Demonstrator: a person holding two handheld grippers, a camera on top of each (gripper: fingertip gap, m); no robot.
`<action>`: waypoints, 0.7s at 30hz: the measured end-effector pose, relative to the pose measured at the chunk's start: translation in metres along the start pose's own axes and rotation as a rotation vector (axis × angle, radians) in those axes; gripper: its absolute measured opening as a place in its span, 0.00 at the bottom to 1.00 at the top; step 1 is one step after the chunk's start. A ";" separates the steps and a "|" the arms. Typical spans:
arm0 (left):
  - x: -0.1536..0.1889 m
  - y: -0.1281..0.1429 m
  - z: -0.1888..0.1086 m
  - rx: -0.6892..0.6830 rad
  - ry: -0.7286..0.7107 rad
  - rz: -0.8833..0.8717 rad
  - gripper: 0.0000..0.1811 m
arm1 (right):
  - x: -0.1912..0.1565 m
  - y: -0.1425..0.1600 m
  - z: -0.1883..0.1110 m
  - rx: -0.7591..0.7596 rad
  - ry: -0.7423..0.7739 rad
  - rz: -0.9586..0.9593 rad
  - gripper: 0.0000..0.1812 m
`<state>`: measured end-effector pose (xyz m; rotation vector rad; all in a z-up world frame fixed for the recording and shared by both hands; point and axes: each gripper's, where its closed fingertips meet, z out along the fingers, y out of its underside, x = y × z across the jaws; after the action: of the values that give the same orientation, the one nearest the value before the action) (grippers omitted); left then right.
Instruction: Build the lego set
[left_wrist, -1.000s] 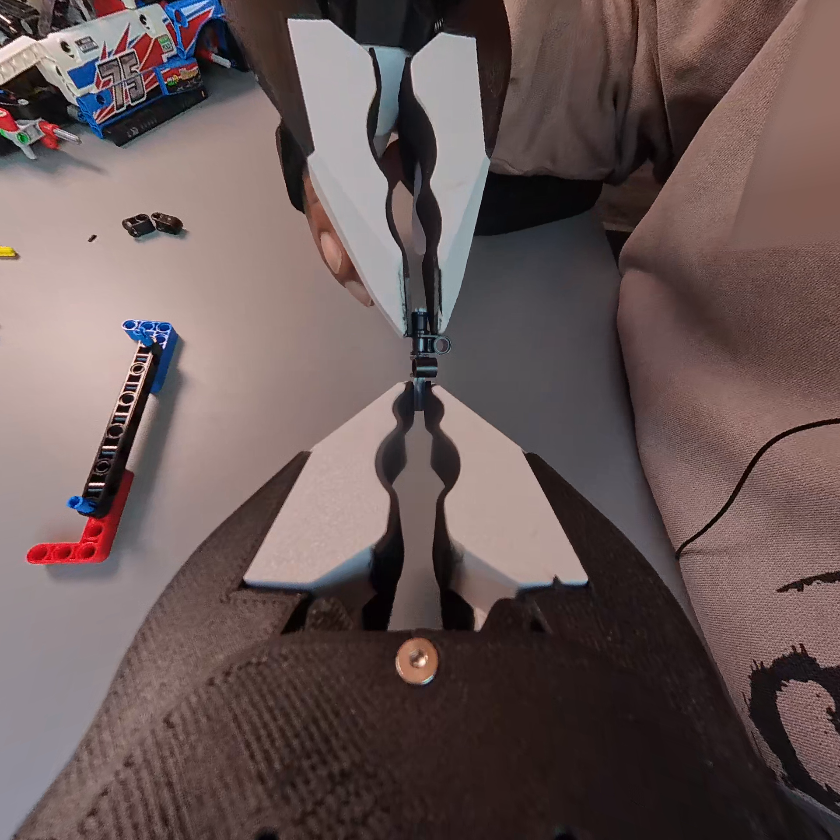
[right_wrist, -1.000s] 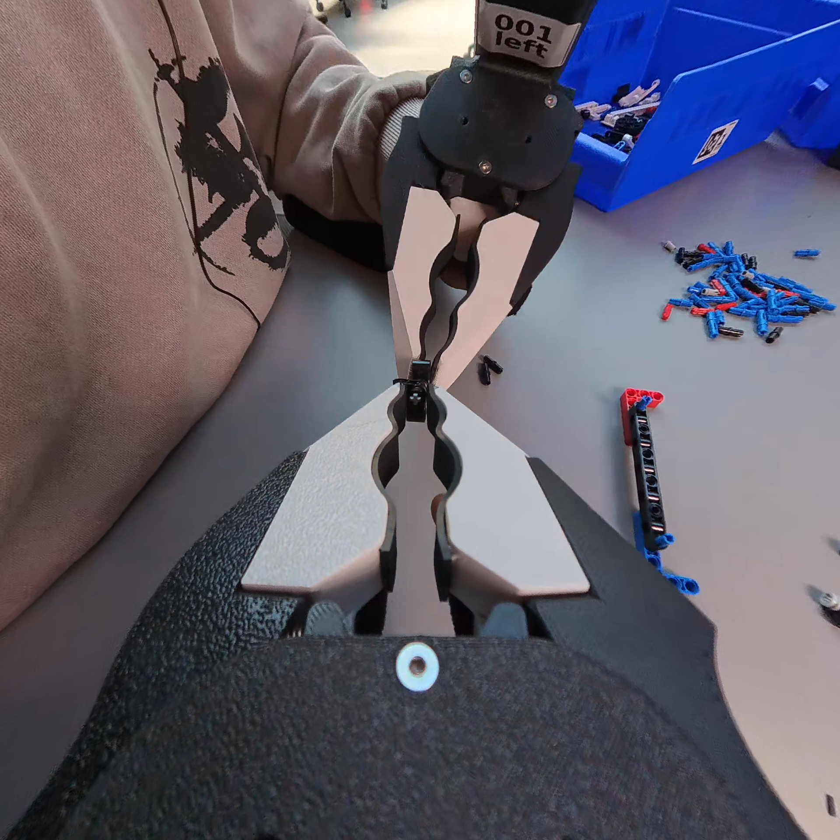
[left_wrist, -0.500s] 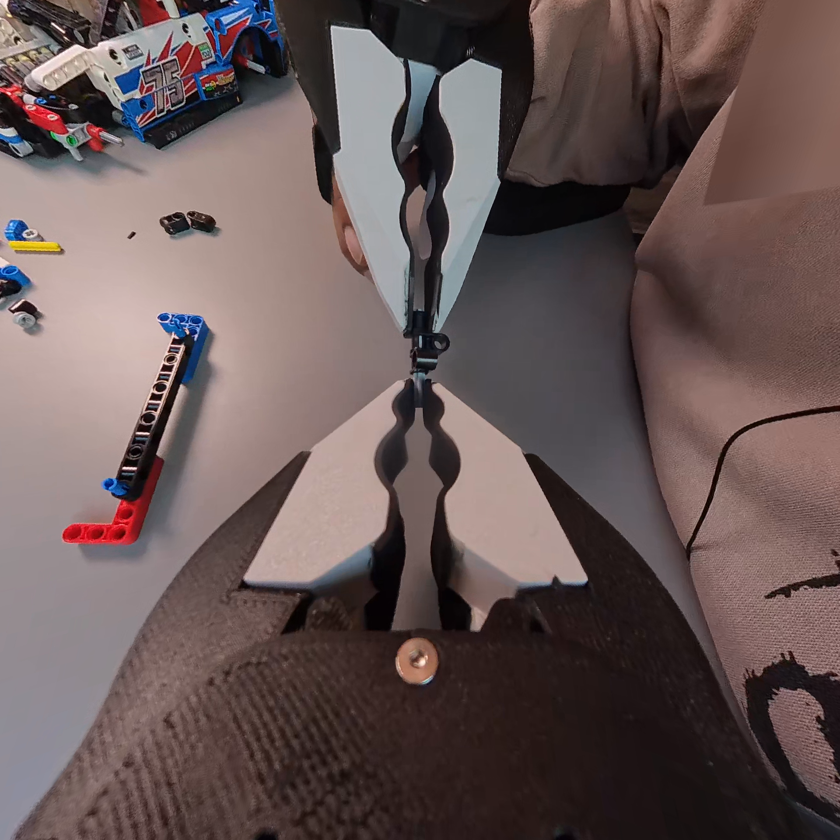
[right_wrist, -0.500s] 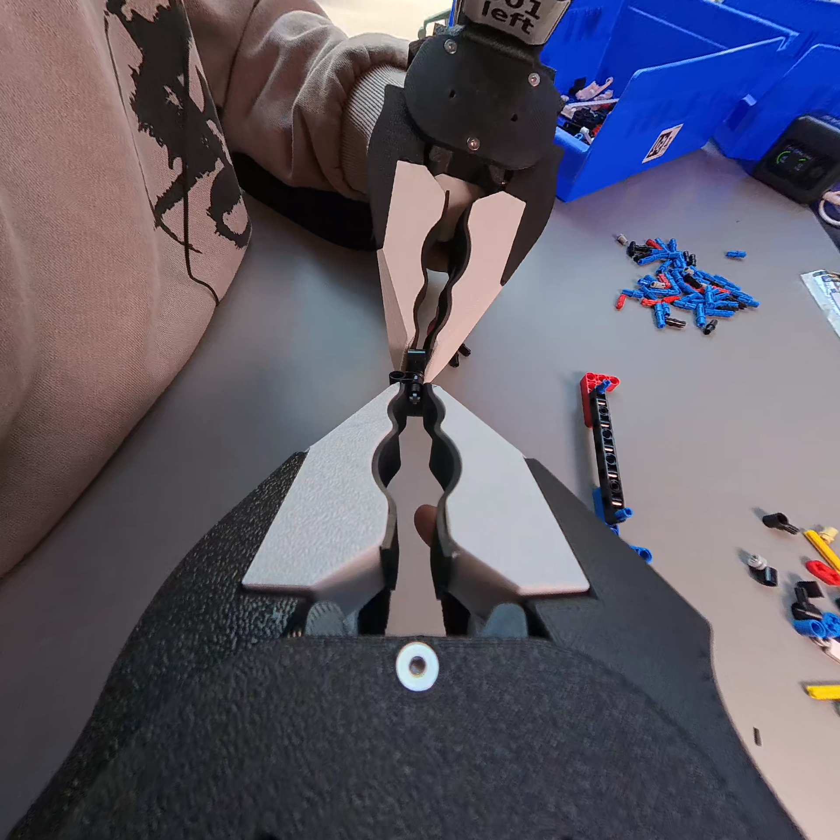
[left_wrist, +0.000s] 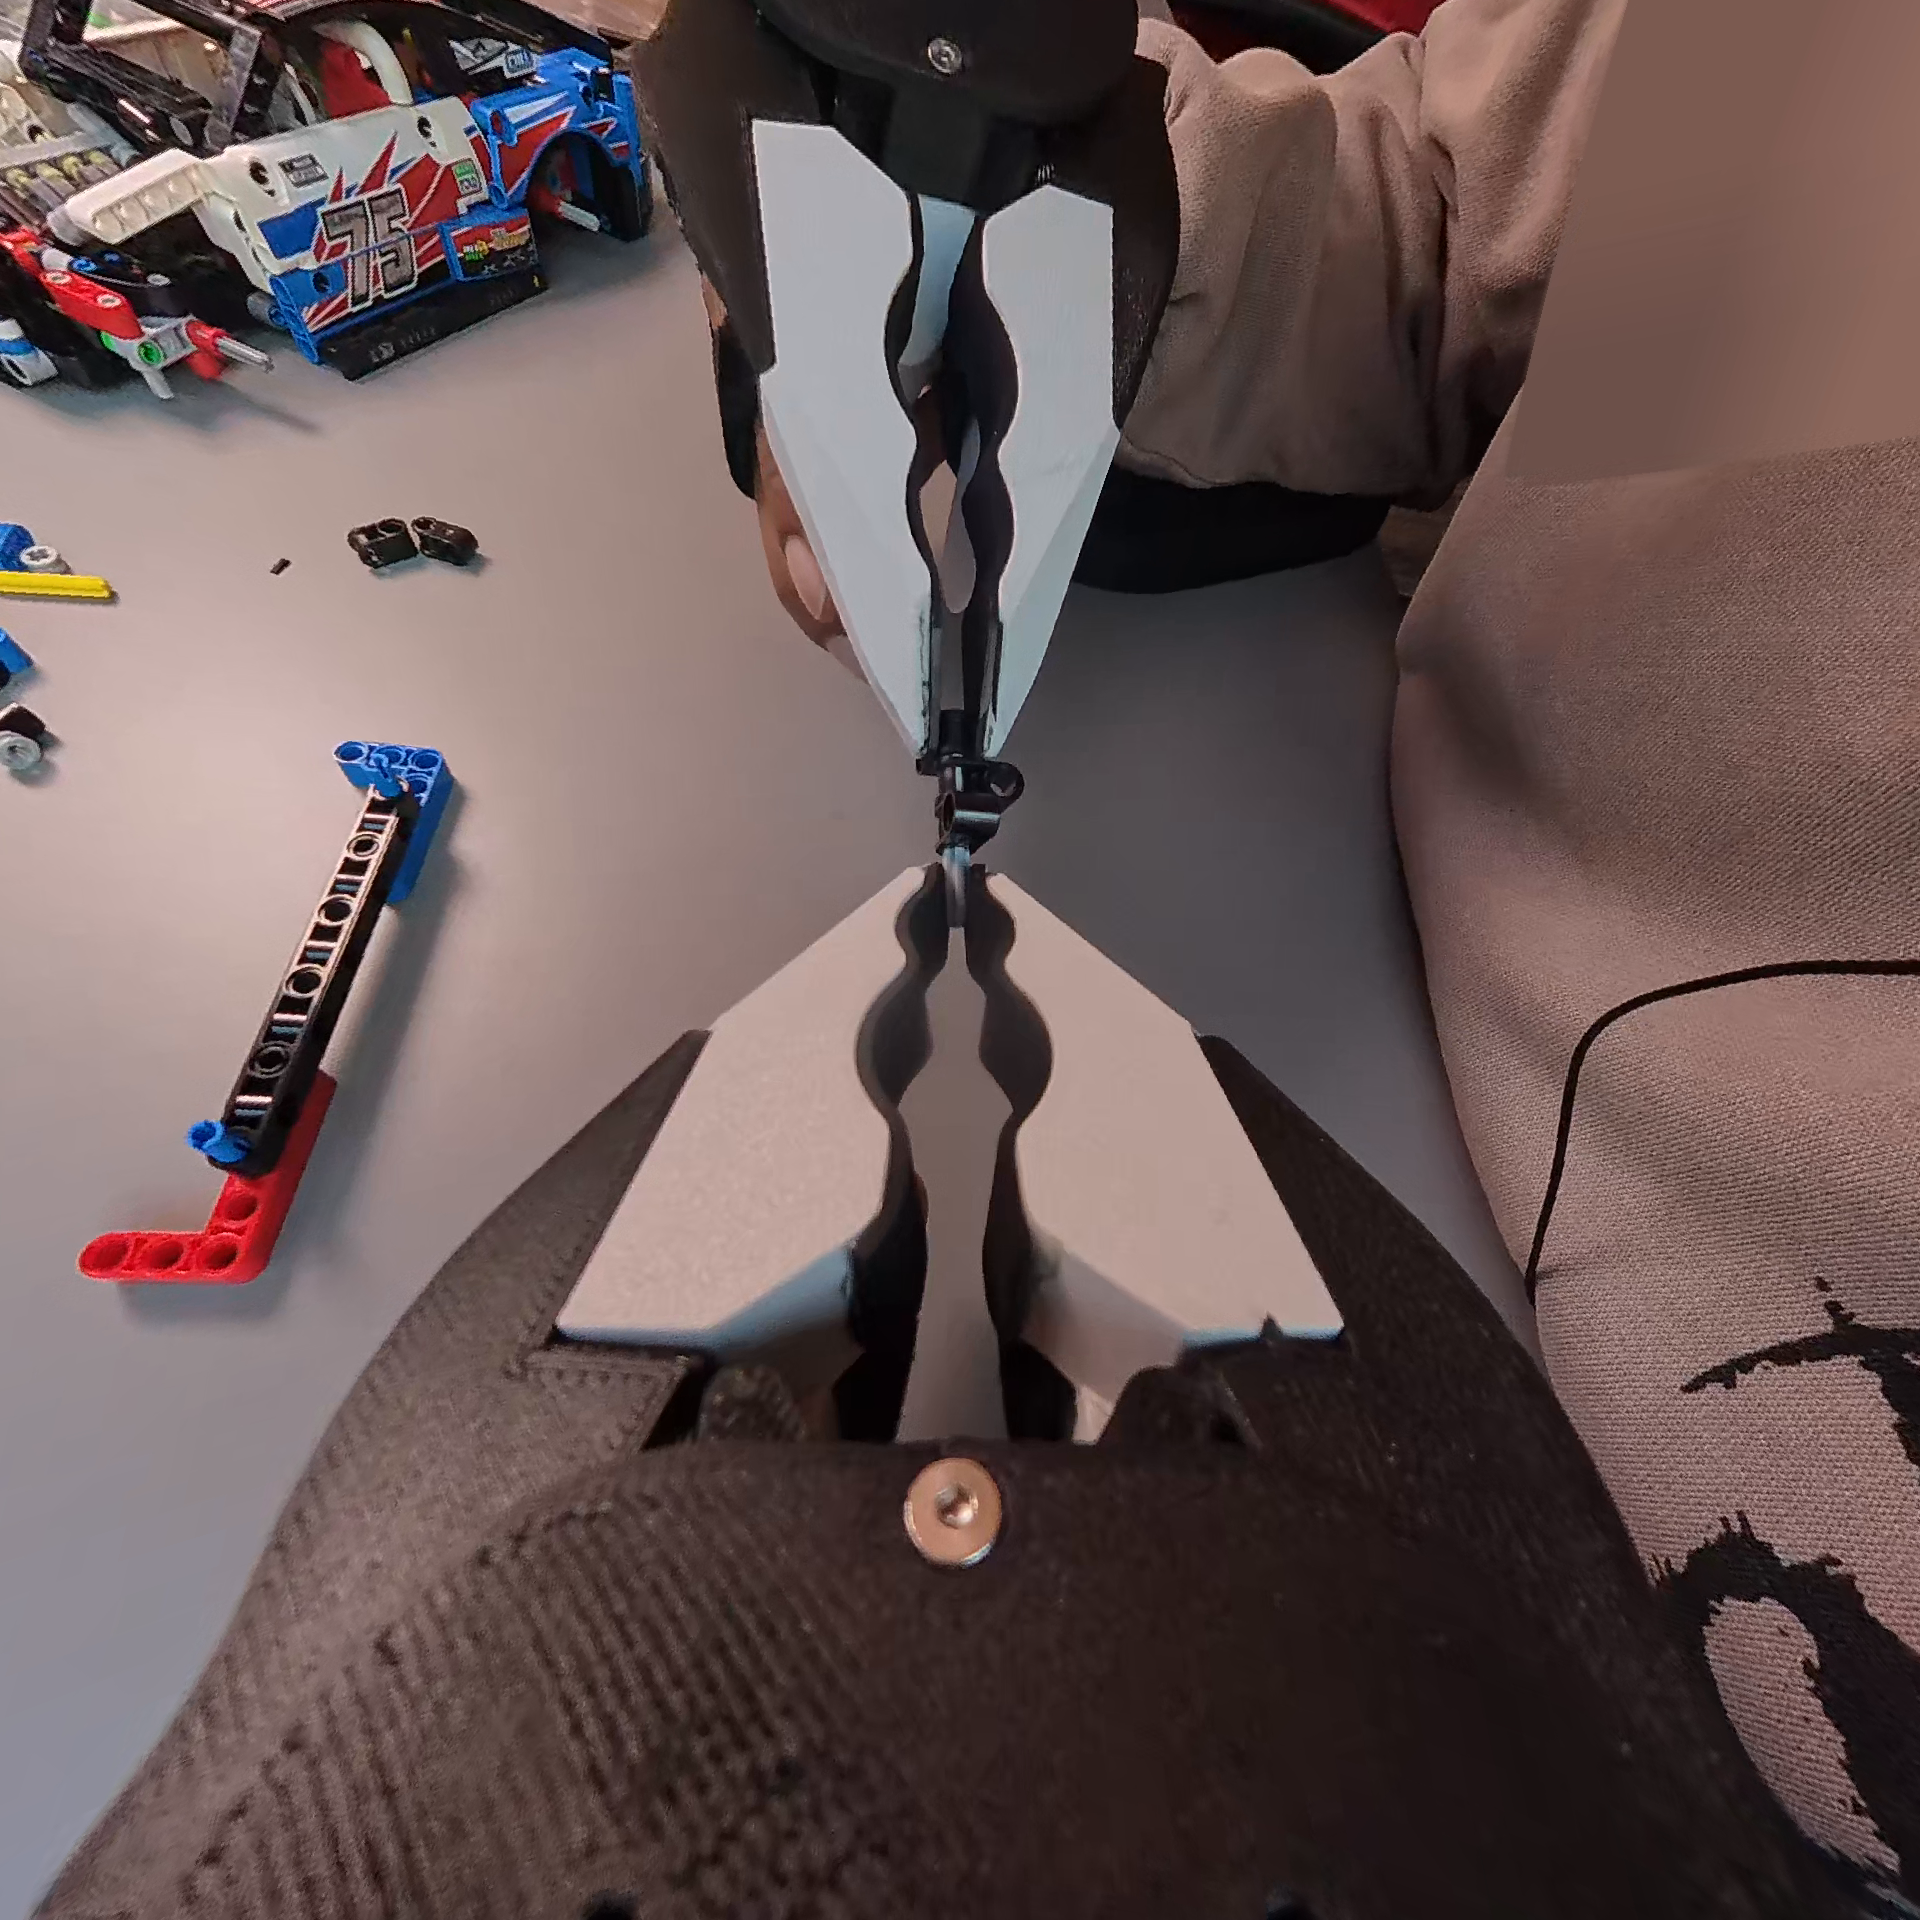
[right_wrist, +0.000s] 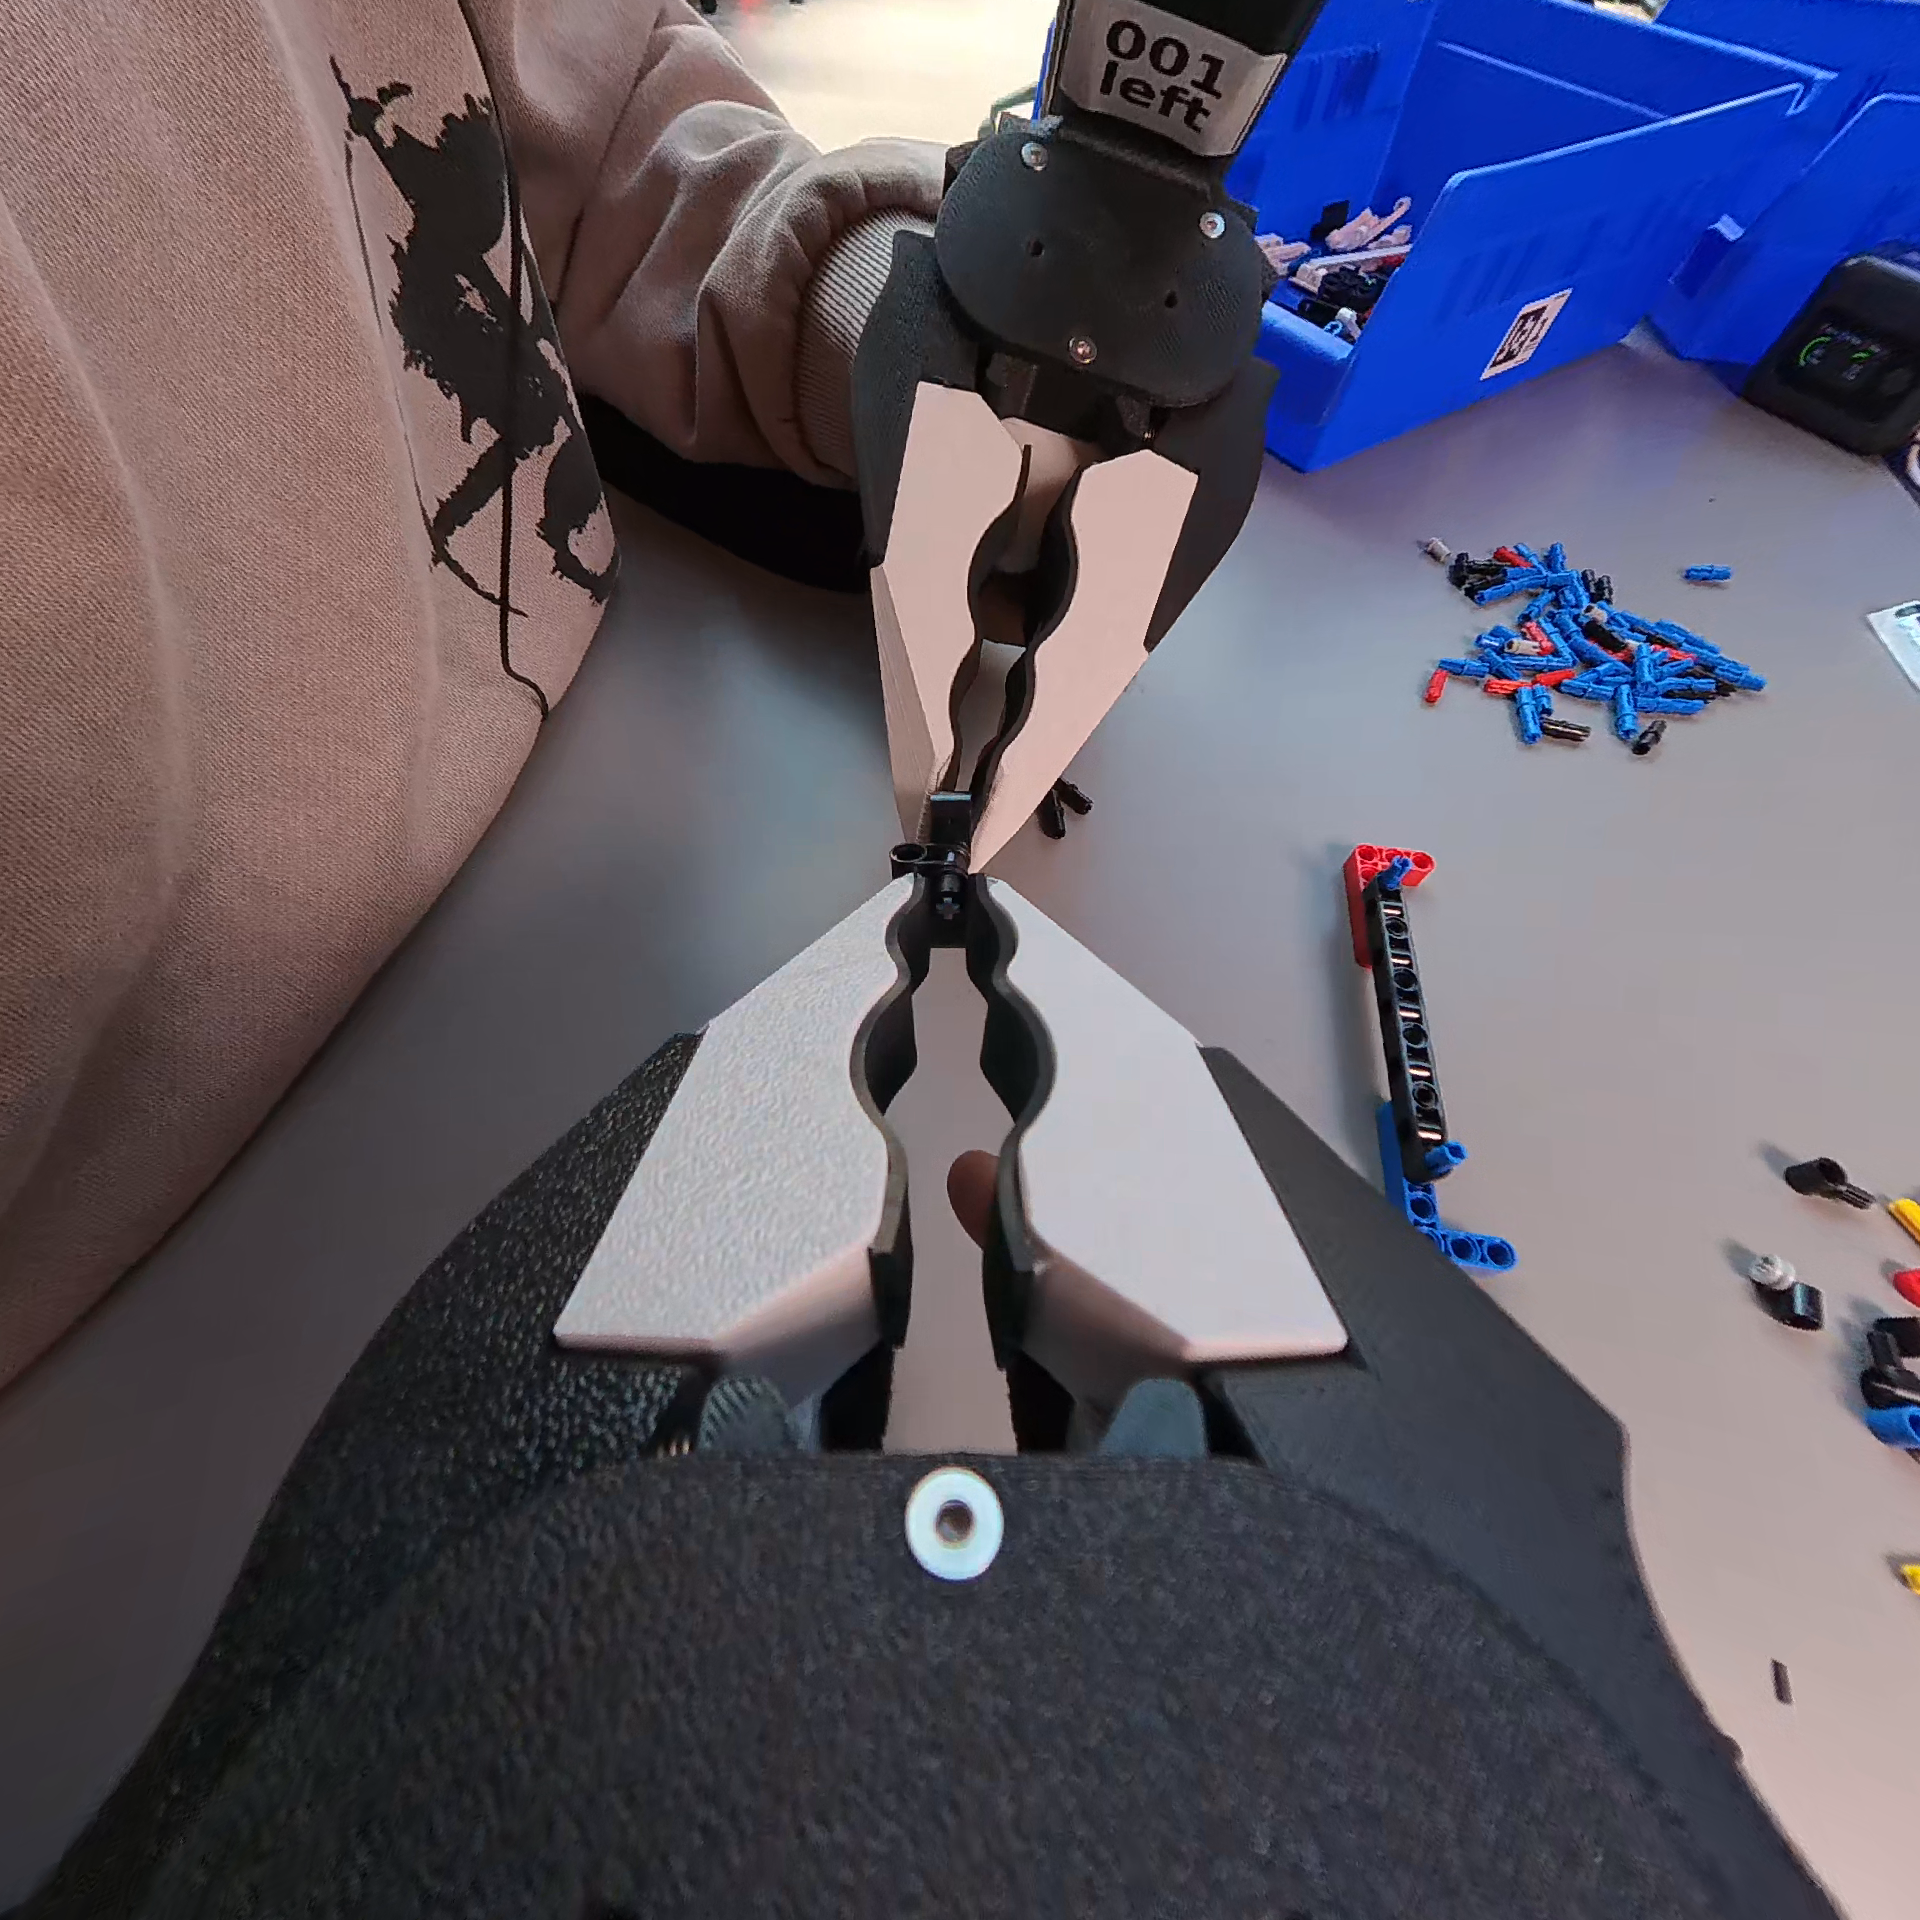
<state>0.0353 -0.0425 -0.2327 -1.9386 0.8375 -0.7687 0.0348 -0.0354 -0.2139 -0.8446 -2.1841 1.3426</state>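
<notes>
- Black connector (left_wrist: 971, 792) and small pin (right_wrist: 948, 906) at frame centre, mid-air, tip to tip.
- Left gripper (left_wrist: 956, 883) clamped on one, right gripper (right_wrist: 951, 894) on the other.
- Joining step, probably; next: straight, aligned push.
- Beam assembly (left_wrist: 301, 997) lying at left.

Place: a hobby or lab workbench set up for model building.
Bench: a plain grey bench (left_wrist: 582, 665), bare but for parts.
Storage: blue plastic parts bins (right_wrist: 1538, 208) holding loose pieces.
Parts: a heap of small blue, red and black pins (right_wrist: 1590, 649).
Work done: a part-built racing car model (left_wrist: 312, 208) and a beam assembly (left_wrist: 301, 997).
</notes>
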 end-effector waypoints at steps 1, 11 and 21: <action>0.000 0.000 0.000 0.001 -0.001 0.001 0.02 | 0.000 0.000 0.000 -0.002 0.003 -0.006 0.03; 0.001 -0.002 0.000 0.016 0.005 -0.015 0.02 | 0.000 -0.001 -0.002 0.009 0.003 0.000 0.03; 0.001 -0.002 0.000 0.017 0.008 -0.018 0.02 | -0.001 -0.001 -0.002 0.011 0.002 0.002 0.03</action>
<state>0.0364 -0.0426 -0.2306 -1.9314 0.8164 -0.7921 0.0361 -0.0349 -0.2124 -0.8439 -2.1731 1.3531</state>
